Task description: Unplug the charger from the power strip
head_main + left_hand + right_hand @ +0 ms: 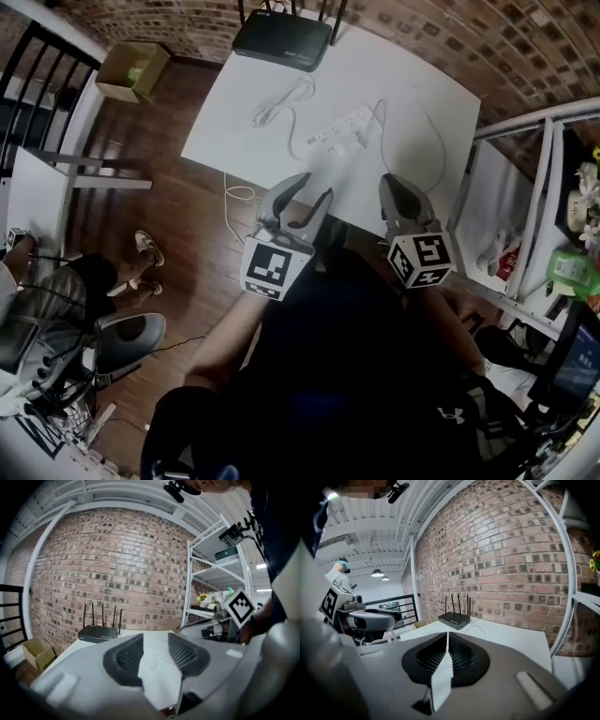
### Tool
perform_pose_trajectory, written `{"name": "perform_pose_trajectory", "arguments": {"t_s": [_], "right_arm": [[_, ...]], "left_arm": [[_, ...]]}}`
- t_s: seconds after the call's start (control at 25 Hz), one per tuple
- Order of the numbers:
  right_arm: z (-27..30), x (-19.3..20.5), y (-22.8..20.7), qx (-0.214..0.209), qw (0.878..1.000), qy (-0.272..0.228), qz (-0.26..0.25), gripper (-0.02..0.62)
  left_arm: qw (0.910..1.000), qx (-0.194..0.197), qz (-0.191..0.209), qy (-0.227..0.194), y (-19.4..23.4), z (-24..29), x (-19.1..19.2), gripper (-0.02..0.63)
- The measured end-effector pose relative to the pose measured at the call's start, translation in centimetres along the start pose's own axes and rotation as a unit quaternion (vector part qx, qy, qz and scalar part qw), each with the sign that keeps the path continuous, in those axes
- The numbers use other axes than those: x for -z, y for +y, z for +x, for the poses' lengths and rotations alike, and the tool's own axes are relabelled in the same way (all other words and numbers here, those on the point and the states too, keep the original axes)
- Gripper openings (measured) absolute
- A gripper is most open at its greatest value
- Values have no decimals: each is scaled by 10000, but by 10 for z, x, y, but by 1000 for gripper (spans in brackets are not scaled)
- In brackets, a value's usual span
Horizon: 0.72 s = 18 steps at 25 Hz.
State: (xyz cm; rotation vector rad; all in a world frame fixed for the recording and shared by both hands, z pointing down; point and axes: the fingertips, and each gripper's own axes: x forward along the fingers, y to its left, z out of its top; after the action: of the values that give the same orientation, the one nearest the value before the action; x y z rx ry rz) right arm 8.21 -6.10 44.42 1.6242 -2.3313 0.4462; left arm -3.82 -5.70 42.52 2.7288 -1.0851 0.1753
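A white power strip (343,126) lies on the white table (234,122), with a small white charger (335,147) against its near side and a thin white cord (281,105) coiled to its left. Both grippers hover at the table's near edge, short of the strip. My left gripper (309,190) (154,638) is open with nothing between its fingers. My right gripper (395,182) (447,635) is shut and holds nothing. In the two gripper views the strip and the charger are hidden behind the jaws.
A black router (283,38) (98,633) (454,619) with antennas stands at the table's far edge by the brick wall. A white metal shelf (530,197) stands to the right, a cardboard box (132,68) on the floor far left, and a black railing (37,75) at the left.
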Motion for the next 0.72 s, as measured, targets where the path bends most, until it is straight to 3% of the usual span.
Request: {"name": "perform_pose_trajectory", "arguments": {"t_s": [0.24,0.4,0.72], "right_arm": [[27,22,-11,-240,9991,346,49,36],[45,46,-16,-421,9966,712,34,87],[86,84,-32,-415,9910,1275,-36,138]], "left_arm": [[9985,-106,-74,532,12,21,37,153],[9962,-185,-34,854,20,36,61,153],[9913,-95,152,1303,29,76,94,153]]}}
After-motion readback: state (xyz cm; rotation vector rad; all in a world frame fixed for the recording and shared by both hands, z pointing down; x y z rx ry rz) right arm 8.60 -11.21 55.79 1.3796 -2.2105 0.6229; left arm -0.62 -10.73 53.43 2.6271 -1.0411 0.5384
